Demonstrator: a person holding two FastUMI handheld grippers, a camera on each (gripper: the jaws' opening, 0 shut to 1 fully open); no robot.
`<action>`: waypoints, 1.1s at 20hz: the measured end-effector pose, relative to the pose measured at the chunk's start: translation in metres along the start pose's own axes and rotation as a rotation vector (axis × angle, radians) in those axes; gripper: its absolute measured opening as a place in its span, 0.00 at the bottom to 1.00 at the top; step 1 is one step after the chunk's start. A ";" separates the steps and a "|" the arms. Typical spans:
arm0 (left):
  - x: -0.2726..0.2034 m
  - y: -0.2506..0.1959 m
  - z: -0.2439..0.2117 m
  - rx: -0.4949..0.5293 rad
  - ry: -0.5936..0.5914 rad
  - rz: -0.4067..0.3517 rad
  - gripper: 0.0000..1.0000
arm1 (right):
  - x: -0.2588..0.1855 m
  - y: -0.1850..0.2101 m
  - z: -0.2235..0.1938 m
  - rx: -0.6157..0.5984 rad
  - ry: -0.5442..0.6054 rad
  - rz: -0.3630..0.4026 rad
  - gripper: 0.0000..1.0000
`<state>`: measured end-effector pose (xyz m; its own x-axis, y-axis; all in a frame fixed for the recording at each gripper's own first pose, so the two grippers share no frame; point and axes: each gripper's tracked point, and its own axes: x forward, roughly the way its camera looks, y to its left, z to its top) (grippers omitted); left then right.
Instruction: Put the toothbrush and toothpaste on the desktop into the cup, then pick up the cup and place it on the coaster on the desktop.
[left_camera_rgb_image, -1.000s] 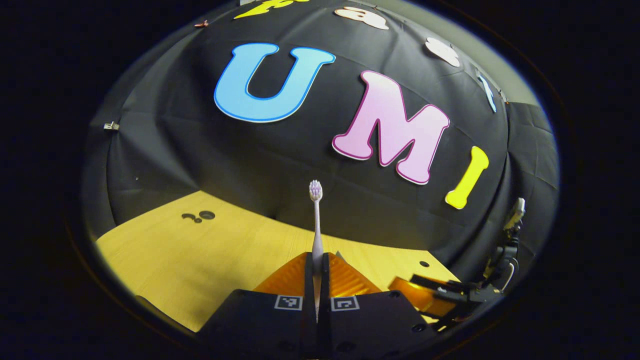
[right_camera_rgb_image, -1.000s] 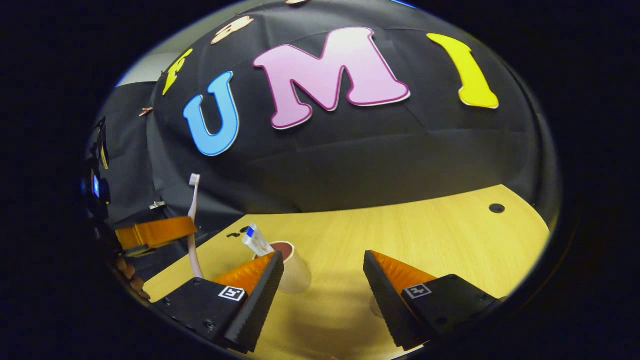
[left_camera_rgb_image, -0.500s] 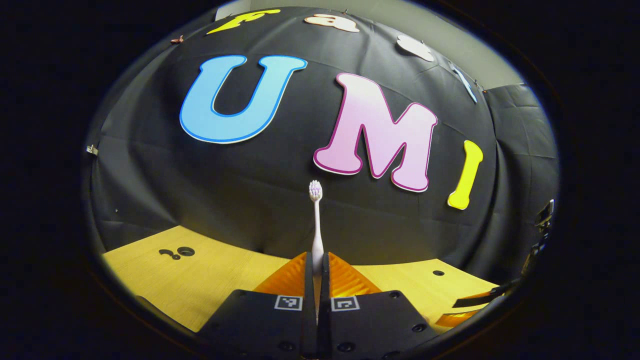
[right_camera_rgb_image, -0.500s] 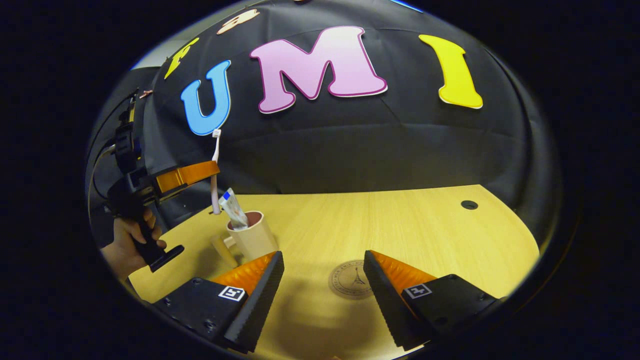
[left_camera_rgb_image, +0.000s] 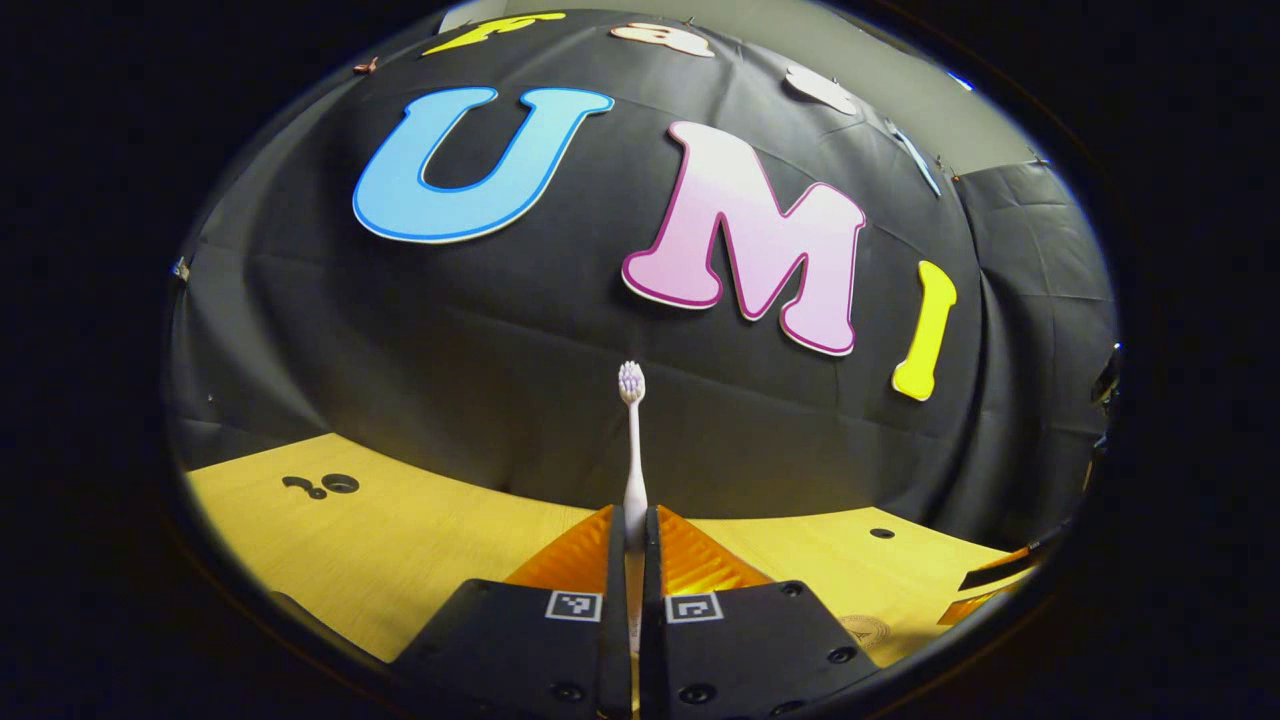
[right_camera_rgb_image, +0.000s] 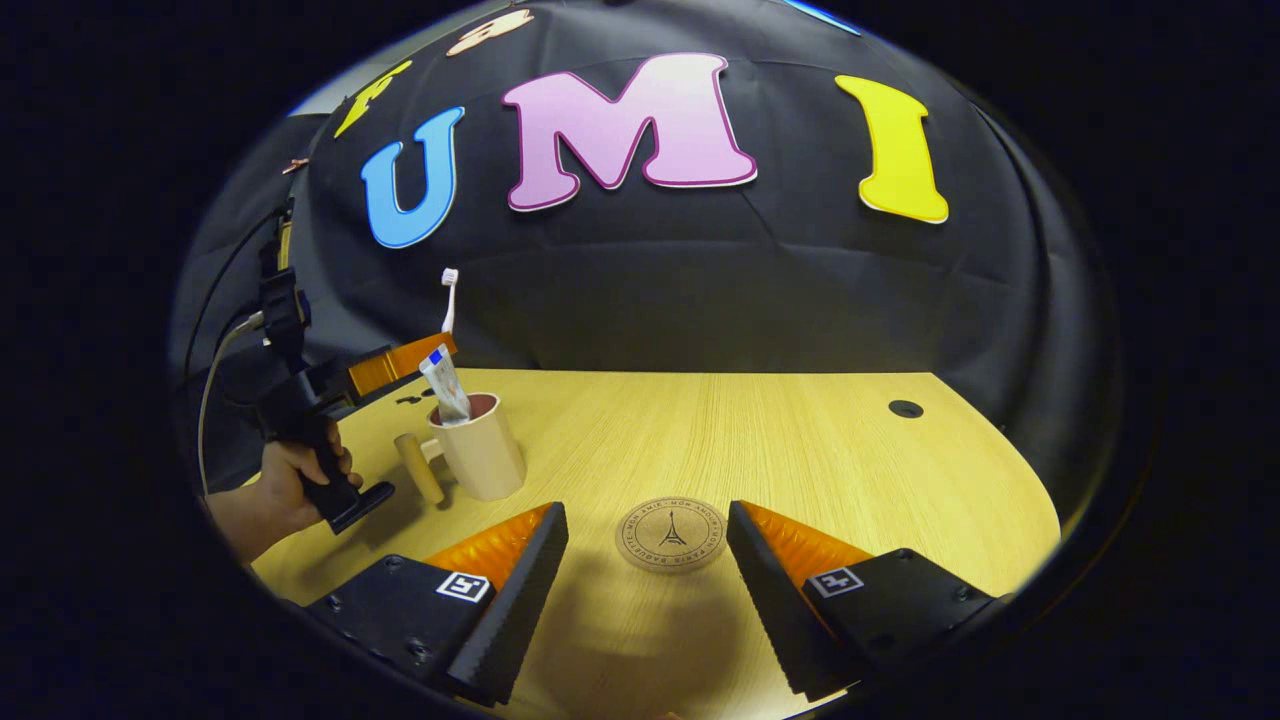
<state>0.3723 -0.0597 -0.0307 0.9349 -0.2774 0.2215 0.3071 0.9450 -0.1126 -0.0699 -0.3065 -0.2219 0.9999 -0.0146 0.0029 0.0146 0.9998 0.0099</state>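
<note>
Pinching upright toothbrush (left_camera_rgb_image: 631, 440) between closed left fingers (left_camera_rgb_image: 617, 535), right fingers (right_camera_rgb_image: 520, 590) spread empty, coaster (right_camera_rgb_image: 671, 534) between

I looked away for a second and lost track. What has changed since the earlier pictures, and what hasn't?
In the right gripper view, the right tool has drawn back from the cup, bringing the coaster into sight between its open fingers. The left tool has carried the toothbrush up and over beside the cup. Unchanged: left tool clamped on the toothbrush, toothpaste in the cup.
</note>
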 end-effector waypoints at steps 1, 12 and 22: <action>-0.001 -0.001 -0.005 0.008 0.014 -0.009 0.10 | 0.001 -0.001 0.000 -0.001 -0.001 -0.007 0.98; -0.048 -0.002 0.002 0.069 0.110 -0.031 0.96 | 0.001 0.007 0.001 0.006 0.006 0.011 0.98; -0.071 -0.007 0.003 0.055 0.369 -0.079 0.97 | -0.018 -0.002 0.025 0.003 -0.011 -0.025 0.98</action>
<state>0.3035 -0.0465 -0.0426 0.9130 -0.3838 -0.1379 0.3799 0.9234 -0.0551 -0.0883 -0.3084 -0.1965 0.9991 -0.0399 0.0133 0.0397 0.9991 0.0135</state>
